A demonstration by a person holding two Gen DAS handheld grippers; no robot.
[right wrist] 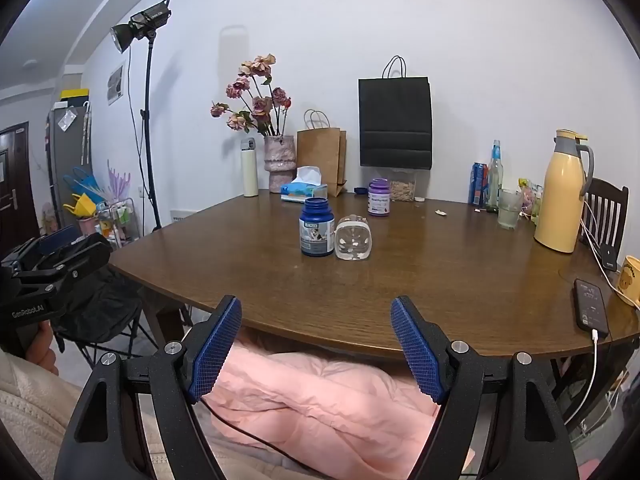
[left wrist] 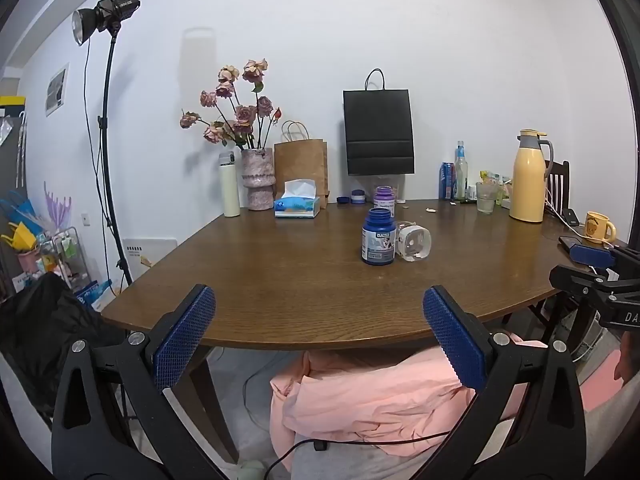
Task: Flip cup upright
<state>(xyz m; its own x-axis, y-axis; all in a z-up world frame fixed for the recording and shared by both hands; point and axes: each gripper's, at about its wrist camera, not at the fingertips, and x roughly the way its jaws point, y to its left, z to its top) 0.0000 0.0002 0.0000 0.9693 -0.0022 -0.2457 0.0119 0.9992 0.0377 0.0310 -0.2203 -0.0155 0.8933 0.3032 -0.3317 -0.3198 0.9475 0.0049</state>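
Note:
A clear glass cup (left wrist: pixel 413 242) lies on its side on the brown table (left wrist: pixel 280 280), its base toward me, right beside a blue open bottle (left wrist: pixel 378 237). In the right wrist view the cup (right wrist: pixel 353 237) lies right of the blue bottle (right wrist: pixel 317 233). My left gripper (left wrist: pixel 318 312) is open and empty, held at the table's near edge, well short of the cup. My right gripper (right wrist: pixel 316 322) is open and empty, also at the near edge. The right gripper also shows at the right edge of the left wrist view (left wrist: pixel 592 264).
A purple bottle (right wrist: pixel 379 197), tissue box (right wrist: pixel 304 192), flower vase (right wrist: pixel 280 162), paper bags, white flask, drink bottles, a glass (right wrist: pixel 509 209), yellow thermos (right wrist: pixel 562 196), yellow mug and a charging phone (right wrist: pixel 591 309) stand along the table's back and right. Pink fabric (right wrist: pixel 320 396) lies below the table edge.

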